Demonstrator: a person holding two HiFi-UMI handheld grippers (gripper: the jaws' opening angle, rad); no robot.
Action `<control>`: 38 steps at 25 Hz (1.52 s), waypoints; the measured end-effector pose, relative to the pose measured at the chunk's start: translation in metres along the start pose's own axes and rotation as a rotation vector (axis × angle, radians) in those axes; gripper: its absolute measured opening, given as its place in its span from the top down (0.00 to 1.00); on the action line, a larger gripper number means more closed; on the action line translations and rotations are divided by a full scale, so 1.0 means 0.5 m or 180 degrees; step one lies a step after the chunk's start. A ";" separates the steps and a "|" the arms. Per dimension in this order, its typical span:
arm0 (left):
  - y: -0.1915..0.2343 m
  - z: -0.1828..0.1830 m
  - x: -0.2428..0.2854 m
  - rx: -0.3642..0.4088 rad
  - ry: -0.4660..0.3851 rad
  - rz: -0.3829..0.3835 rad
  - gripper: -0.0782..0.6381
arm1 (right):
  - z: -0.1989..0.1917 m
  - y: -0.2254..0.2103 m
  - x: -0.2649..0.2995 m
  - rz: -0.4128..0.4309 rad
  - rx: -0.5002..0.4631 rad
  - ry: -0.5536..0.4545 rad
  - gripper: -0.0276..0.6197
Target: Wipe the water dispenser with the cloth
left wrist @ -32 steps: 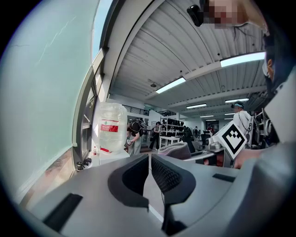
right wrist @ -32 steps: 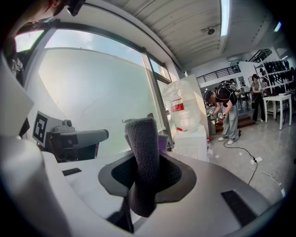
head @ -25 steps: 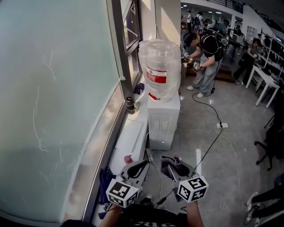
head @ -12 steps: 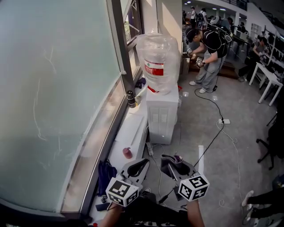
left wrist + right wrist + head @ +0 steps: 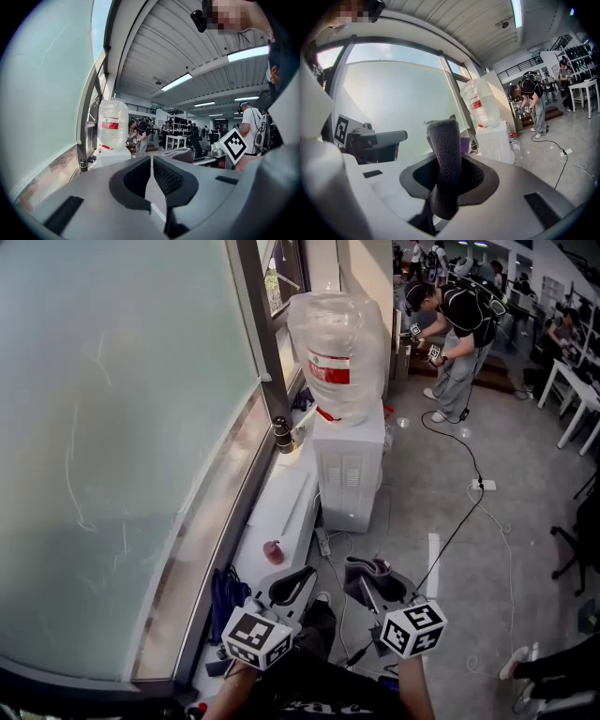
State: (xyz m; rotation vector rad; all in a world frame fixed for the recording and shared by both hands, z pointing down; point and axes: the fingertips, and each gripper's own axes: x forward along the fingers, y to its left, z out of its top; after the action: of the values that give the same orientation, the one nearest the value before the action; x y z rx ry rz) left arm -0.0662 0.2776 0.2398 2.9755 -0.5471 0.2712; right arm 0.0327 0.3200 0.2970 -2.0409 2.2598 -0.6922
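The white water dispenser [image 5: 349, 465] stands on the floor by the window ledge, with a plastic-wrapped bottle [image 5: 337, 352] on top; it also shows as the dispenser [image 5: 496, 138] in the right gripper view and the dispenser [image 5: 112, 152] in the left gripper view. My right gripper [image 5: 367, 570] is shut on a dark grey folded cloth [image 5: 446, 164], held well short of the dispenser. My left gripper [image 5: 302, 576] hangs beside it, jaws nearly together with nothing between them.
A white ledge [image 5: 281, 512] runs under the window [image 5: 112, 427], with a dark cup [image 5: 279, 435] and a small pink object [image 5: 274, 551] on it. Cables [image 5: 459, 521] trail over the floor. A person [image 5: 459, 334] stands behind the dispenser. White tables [image 5: 577, 399] stand at right.
The dispenser has drawn a little nearer and shifted slightly right in the head view. Both grippers keep the same pose, the cloth still held.
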 end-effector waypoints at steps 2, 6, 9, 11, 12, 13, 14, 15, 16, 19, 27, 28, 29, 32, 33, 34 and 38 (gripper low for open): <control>0.031 0.001 0.022 -0.0027 0.0017 0.0008 0.85 | 0.008 -0.008 0.029 0.0004 -0.0001 0.0032 0.79; 0.089 -0.015 0.085 -0.0055 0.0031 -0.0001 0.85 | 0.010 -0.048 0.087 -0.0025 -0.0012 0.0072 0.79; 0.145 -0.009 0.141 -0.0069 0.0024 -0.0061 0.85 | 0.031 -0.085 0.147 -0.0101 -0.0006 0.0077 0.79; 0.188 0.001 0.177 -0.0069 0.0037 -0.0111 0.85 | 0.051 -0.109 0.195 -0.0160 0.0019 0.0074 0.79; 0.211 0.005 0.194 -0.0071 0.0047 -0.0136 0.85 | 0.060 -0.120 0.219 -0.0186 0.0041 0.0076 0.79; 0.233 0.008 0.210 -0.0076 0.0058 -0.0156 0.85 | 0.068 -0.130 0.243 -0.0208 0.0065 0.0082 0.79; 0.257 0.009 0.226 -0.0081 0.0070 -0.0172 0.85 | 0.075 -0.139 0.267 -0.0225 0.0087 0.0092 0.79; 0.280 0.010 0.241 -0.0079 0.0085 -0.0183 0.85 | 0.082 -0.146 0.291 -0.0240 0.0104 0.0105 0.79; 0.303 0.010 0.256 -0.0066 0.0102 -0.0194 0.85 | 0.087 -0.153 0.314 -0.0254 0.0117 0.0120 0.79; 0.362 0.008 0.297 -0.0012 0.0143 -0.0236 0.85 | 0.097 -0.171 0.377 -0.0303 0.0133 0.0180 0.79; 0.467 -0.006 0.363 -0.0002 0.0148 -0.0399 0.85 | 0.103 -0.208 0.497 -0.0439 0.0059 0.0337 0.79; 0.476 -0.008 0.369 0.0002 0.0147 -0.0415 0.85 | 0.106 -0.213 0.506 -0.0457 0.0039 0.0349 0.79; 0.483 -0.010 0.375 0.0005 0.0149 -0.0429 0.85 | 0.110 -0.217 0.515 -0.0472 0.0019 0.0355 0.79; 0.499 -0.016 0.390 -0.0013 0.0157 -0.0445 0.85 | 0.126 -0.224 0.533 -0.0498 -0.0042 0.0351 0.79; 0.501 -0.017 0.394 -0.0021 0.0152 -0.0448 0.85 | 0.130 -0.226 0.537 -0.0502 -0.0063 0.0351 0.79; 0.500 -0.016 0.397 -0.0027 0.0138 -0.0456 0.85 | 0.135 -0.230 0.539 -0.0507 -0.0087 0.0353 0.79; 0.491 -0.008 0.402 -0.0028 0.0082 -0.0479 0.85 | 0.159 -0.246 0.547 -0.0518 -0.0194 0.0343 0.79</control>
State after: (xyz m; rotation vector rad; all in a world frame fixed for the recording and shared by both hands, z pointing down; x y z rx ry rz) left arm 0.0292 -0.0190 0.2997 2.9800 -0.3184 0.2921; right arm 0.1325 0.0299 0.3418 -2.2900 2.2136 -0.7697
